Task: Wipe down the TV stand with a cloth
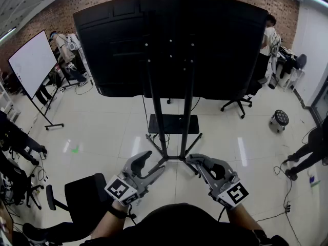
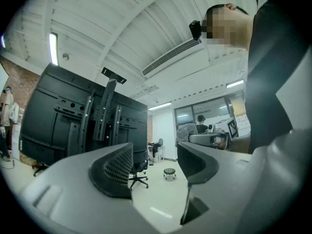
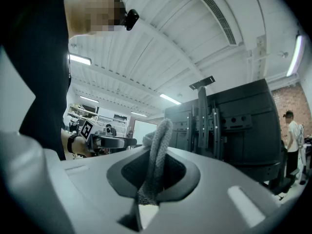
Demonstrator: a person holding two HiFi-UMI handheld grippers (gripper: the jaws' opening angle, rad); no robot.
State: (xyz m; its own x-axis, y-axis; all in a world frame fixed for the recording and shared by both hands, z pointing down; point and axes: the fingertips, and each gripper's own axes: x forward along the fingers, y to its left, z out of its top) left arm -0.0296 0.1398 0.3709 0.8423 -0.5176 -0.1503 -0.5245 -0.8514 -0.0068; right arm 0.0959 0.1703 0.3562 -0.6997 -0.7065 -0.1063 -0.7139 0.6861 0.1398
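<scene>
Two hand-held claws sit nearest: the left claw [image 2: 153,162] gapes wide and empty, and the right claw [image 3: 153,174] is pinched on a folded grey knitted cloth [image 3: 159,147]. Beyond them, apart from the cloth, the black metal TV stand [image 1: 171,114] rises from the pale tiled floor [image 1: 102,132].

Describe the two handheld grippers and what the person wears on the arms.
Both the left gripper and right gripper are light grey moulded plastic with black ribbed pads inside the jaws. Each carries a white cube printed with black square markers. A dark wristband sits on the left wrist; the top is black.
</scene>
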